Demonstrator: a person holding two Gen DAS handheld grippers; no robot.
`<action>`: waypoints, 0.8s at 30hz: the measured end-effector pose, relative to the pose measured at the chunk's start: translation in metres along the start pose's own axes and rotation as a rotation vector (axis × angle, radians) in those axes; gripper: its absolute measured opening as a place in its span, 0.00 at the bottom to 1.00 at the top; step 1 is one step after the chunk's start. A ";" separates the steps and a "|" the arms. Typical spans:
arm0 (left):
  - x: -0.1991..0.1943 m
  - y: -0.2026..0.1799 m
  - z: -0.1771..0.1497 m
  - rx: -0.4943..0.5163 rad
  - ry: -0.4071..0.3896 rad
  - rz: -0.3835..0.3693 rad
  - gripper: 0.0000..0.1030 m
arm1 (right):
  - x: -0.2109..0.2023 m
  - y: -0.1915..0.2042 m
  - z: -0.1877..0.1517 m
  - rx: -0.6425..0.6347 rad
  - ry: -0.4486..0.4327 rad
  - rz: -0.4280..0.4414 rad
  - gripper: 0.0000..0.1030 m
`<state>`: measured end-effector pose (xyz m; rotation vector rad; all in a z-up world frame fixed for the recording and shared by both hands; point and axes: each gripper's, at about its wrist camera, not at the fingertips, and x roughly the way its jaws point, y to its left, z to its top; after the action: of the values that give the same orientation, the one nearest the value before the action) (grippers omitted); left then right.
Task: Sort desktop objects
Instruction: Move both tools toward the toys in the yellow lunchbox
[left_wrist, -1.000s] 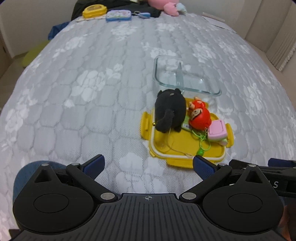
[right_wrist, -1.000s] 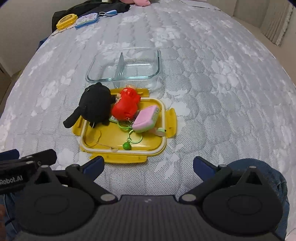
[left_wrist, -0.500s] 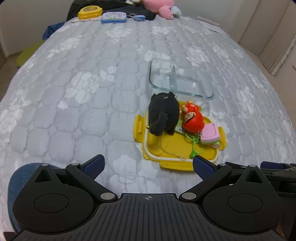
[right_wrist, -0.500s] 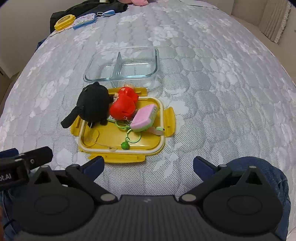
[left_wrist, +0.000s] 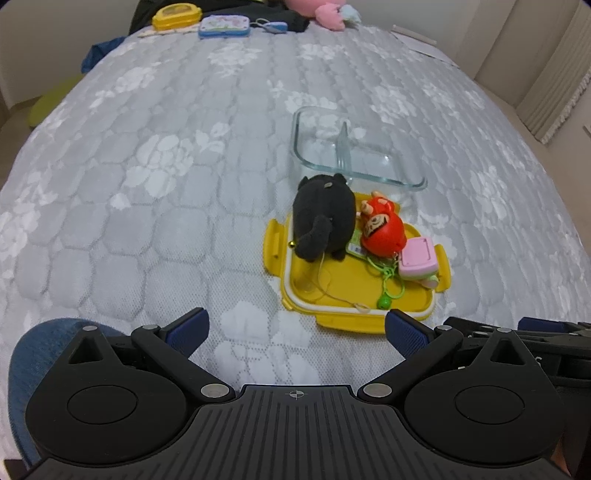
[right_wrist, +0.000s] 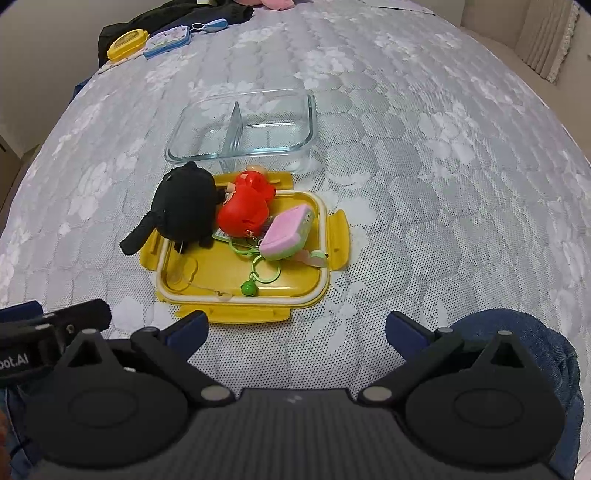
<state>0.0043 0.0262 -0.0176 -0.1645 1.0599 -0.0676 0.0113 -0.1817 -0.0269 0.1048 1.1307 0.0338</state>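
Observation:
A yellow lid lies upturned on the quilted bed. On it rest a black plush toy, a red doll keychain with a green cord and bell, and a pink and green charm. A clear glass two-compartment container stands empty just behind the lid. My left gripper is open and empty, near the lid's front left. My right gripper is open and empty, in front of the lid.
At the bed's far edge lie a small yellow box, a blue case, dark cloth and a pink plush. Paper lies far right. My knees in jeans show at the near edge.
Both grippers have drawn back and risen slightly, so the lid and container sit a little farther off. Nothing on the bed has moved. Both stay open.

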 end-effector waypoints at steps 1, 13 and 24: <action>0.000 0.000 0.000 -0.001 0.001 0.000 1.00 | 0.000 0.000 0.000 0.000 0.000 0.000 1.00; 0.008 0.003 -0.002 -0.014 0.020 -0.007 1.00 | 0.005 -0.001 -0.002 0.003 0.009 -0.004 1.00; 0.043 0.014 0.009 -0.038 0.005 -0.111 1.00 | 0.028 -0.007 0.004 -0.007 0.007 -0.028 1.00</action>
<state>0.0326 0.0349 -0.0524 -0.2582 1.0568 -0.1480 0.0269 -0.1862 -0.0510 0.0825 1.1390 0.0134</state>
